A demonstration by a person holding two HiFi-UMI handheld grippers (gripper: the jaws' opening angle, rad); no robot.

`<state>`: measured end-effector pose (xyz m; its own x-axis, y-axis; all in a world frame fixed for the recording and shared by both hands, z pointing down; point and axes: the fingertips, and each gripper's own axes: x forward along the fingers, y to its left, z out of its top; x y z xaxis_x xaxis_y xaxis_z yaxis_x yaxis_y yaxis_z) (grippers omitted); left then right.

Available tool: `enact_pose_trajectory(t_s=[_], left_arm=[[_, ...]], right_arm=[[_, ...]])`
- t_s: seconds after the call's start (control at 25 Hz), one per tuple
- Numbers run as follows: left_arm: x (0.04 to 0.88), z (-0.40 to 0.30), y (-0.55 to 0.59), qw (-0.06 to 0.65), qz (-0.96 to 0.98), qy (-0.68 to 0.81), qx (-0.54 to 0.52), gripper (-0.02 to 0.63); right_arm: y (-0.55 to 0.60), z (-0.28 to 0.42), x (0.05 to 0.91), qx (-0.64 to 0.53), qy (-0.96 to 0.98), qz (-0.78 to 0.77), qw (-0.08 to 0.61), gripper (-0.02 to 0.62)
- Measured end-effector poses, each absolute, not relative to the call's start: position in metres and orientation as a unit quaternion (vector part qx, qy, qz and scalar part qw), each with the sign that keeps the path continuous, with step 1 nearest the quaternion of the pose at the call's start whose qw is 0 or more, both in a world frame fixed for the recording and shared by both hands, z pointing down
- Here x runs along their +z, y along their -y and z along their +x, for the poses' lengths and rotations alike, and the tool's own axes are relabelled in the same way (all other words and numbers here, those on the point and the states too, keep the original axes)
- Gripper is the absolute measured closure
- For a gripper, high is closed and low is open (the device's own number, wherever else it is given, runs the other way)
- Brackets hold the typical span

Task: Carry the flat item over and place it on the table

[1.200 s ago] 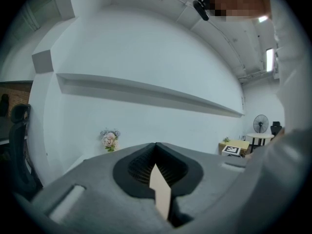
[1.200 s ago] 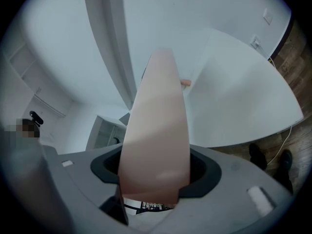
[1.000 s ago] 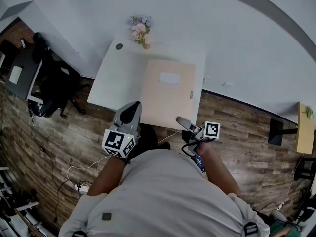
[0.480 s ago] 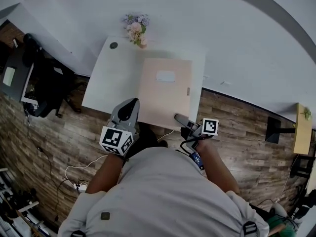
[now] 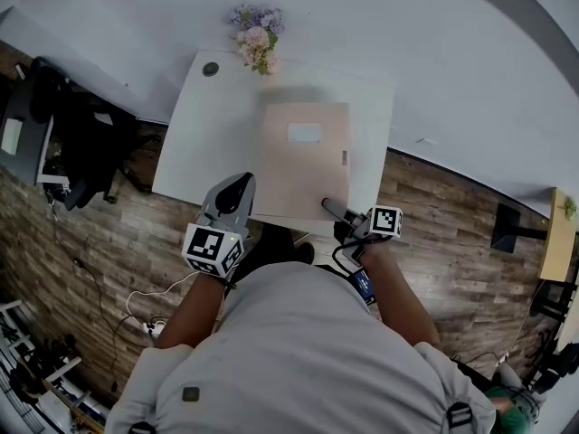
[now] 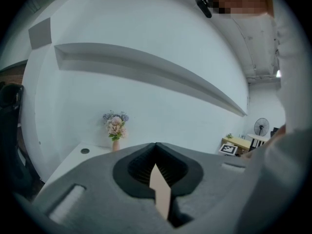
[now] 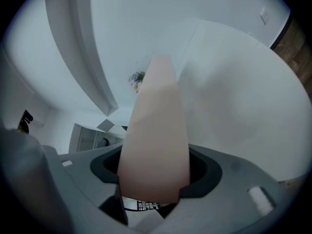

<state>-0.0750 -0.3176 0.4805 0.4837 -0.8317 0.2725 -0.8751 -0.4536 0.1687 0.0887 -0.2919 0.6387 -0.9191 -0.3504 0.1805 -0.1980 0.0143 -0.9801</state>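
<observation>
A flat beige board [image 5: 303,165] with a white label is held level above the white table [image 5: 194,138], its near edge close to the table's front edge. My left gripper [image 5: 241,186] is shut on the board's near left corner. In the left gripper view the board [image 6: 160,191] shows edge-on as a thin sliver between the jaws. My right gripper [image 5: 329,207] is shut on the near right corner. In the right gripper view the board [image 7: 156,130] runs away from the jaws and hides much of the scene.
A vase of flowers [image 5: 256,48] and a small dark round thing [image 5: 211,69] sit at the table's far edge by the white wall. A black office chair [image 5: 86,143] stands left of the table. Cables [image 5: 149,310] lie on the wooden floor. A small wooden table [image 5: 561,233] stands far right.
Both grippers have carried the board forward; it now lies almost wholly over the table, where before its near part hung out past the front edge.
</observation>
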Motion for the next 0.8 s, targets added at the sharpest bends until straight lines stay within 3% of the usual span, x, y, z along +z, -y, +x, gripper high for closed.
enact_pose_trajectory(t_s=[0.8], left_arm=[[0.549, -0.104, 0.381, 0.217, 0.852, 0.463, 0.115, 0.606]], right_arm=[[0.331, 0.062, 0.736, -0.688, -0.682, -0.244, 0.039, 0.282]])
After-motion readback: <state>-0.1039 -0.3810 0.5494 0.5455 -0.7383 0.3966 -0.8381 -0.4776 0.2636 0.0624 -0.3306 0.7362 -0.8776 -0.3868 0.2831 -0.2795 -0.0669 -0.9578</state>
